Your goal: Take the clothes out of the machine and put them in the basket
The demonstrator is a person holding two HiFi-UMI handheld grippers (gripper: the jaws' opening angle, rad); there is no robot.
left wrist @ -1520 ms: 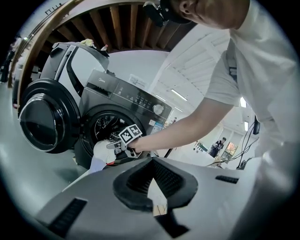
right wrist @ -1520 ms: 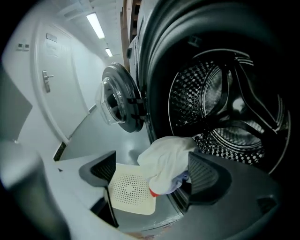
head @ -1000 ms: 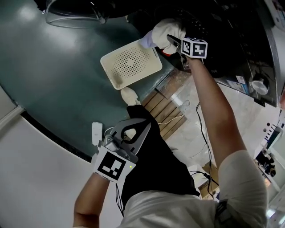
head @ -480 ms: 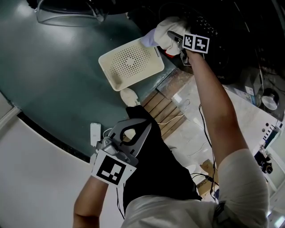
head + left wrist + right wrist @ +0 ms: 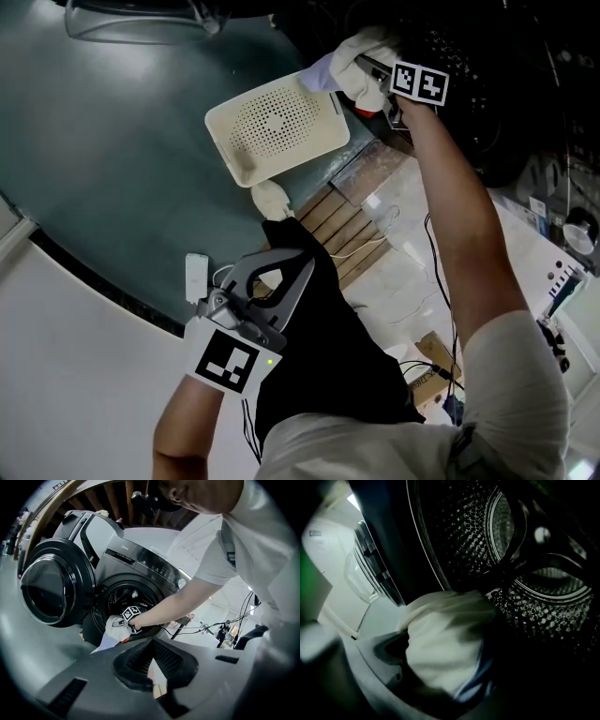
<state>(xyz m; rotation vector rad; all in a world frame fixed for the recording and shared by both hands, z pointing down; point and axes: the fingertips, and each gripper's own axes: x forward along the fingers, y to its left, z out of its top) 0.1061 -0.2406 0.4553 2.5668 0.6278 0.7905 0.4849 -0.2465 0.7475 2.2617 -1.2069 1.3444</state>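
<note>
In the head view my right gripper [image 5: 371,67] is at the top, shut on a white cloth [image 5: 352,54] at the dark mouth of the washing machine. The cream perforated basket [image 5: 277,127] lies just left of it on the green floor. The right gripper view shows the white cloth [image 5: 445,644] bunched between the jaws, with the steel drum [image 5: 534,573] behind. My left gripper [image 5: 302,267] hangs low near my body, shut and holding nothing. In the left gripper view the left gripper [image 5: 152,644] points at the machine [image 5: 140,564], its open door [image 5: 49,590] and the cloth [image 5: 115,627].
Wooden slats [image 5: 342,225] and a white power strip with cables [image 5: 380,208] lie on the floor right of the basket. A small white device [image 5: 196,278] sits near my left gripper. The glass door [image 5: 141,21] juts out at the top left.
My right gripper has shifted a little with the white cloth at the machine's mouth. The left gripper has hardly moved.
</note>
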